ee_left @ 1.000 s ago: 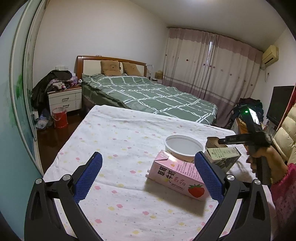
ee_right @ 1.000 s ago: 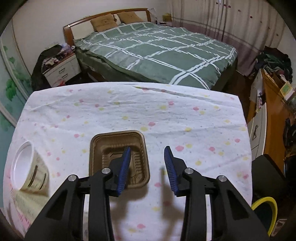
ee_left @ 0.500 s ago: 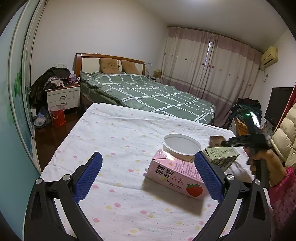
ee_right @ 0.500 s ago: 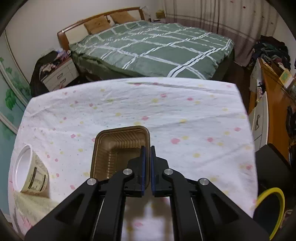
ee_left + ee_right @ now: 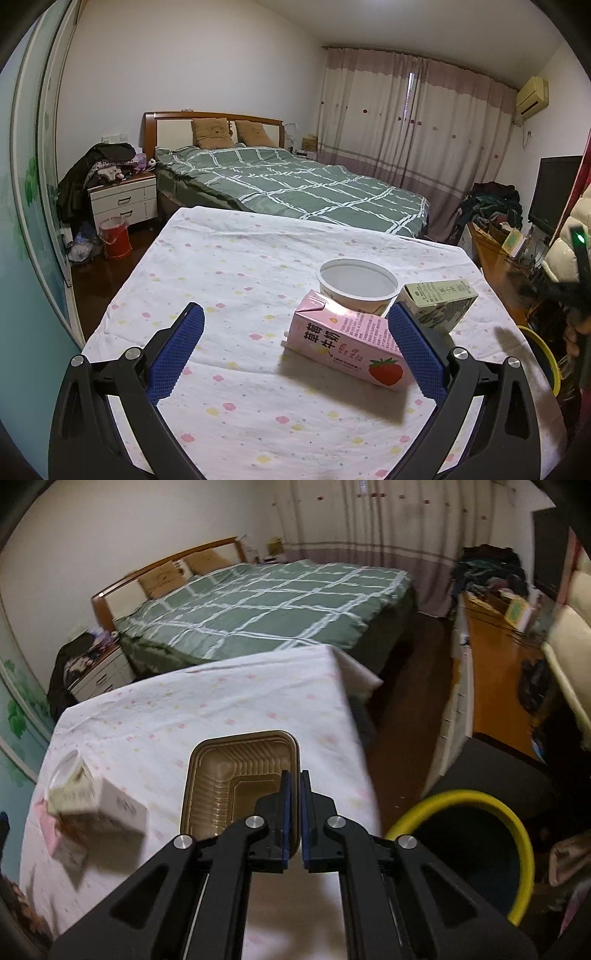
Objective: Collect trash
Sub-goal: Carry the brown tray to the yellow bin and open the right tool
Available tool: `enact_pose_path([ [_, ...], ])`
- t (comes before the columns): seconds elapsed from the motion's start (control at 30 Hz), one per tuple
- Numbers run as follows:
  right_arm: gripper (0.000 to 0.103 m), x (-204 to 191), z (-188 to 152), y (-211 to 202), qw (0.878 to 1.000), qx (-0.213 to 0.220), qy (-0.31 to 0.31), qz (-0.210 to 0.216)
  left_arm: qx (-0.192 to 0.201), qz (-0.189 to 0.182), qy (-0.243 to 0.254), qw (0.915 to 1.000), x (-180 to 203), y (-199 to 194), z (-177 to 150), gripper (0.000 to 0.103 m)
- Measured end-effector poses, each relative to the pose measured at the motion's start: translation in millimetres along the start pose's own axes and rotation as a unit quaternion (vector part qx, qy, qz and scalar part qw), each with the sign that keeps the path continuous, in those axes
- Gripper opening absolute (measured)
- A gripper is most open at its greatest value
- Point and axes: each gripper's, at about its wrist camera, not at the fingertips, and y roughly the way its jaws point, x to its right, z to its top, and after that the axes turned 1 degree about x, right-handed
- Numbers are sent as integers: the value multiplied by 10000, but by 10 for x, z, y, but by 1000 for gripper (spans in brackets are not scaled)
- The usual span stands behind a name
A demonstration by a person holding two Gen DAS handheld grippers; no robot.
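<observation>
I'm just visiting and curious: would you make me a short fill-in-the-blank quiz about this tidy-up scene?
1. The right hand-held gripper is shut on the rim of a ____ tray.
2. The bin beside the table has a ____ rim.
3. The pink carton shows a picture of a ____.
4. The left hand-held gripper is ____.

Answers: brown; yellow; strawberry; open

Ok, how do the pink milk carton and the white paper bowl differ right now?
The pink milk carton lies on its side; the white paper bowl stands upright, mouth open. The carton is a long, closed box printed with a strawberry; the bowl is round and looks empty. The carton lies nearer the camera, in front of the bowl. Both rest ungripped on the flowered tablecloth.
</observation>
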Motion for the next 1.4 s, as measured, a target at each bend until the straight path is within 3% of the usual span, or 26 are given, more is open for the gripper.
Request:
enact_pose_path([
  [0.2,5,585,-425,-289,9978,36,472,-454,76,1,3,10000,19,-36,2,98],
  [0.43,5,1128,-786,-247,9908,-215,1097,-763,77,-10,36,10000,35,-43,0,98],
  [0.63,5,1259,-916,-119,9866,-343,1298,-925,72,-11,103,9999,59,-46,-1,98],
  [0.73,14,1295,-931,-80,9856,-361,1324,-990,71,-27,110,9999,69,-45,-3,98],
  [0.8,25,1303,-963,-74,9850,-373,1348,-1014,58,-37,122,9999,74,-44,-3,98],
  [0.97,25,1321,-1054,-132,9848,-350,1397,-969,49,-86,164,9998,91,-45,-4,98],
  [1.2,26,1291,-1133,-302,9860,-170,1437,-830,-209,-593,351,9974,221,28,-38,98],
  [1.4,31,1281,-1124,-442,9873,-14,1383,-779,-761,-1162,891,9863,638,179,-105,98],
])
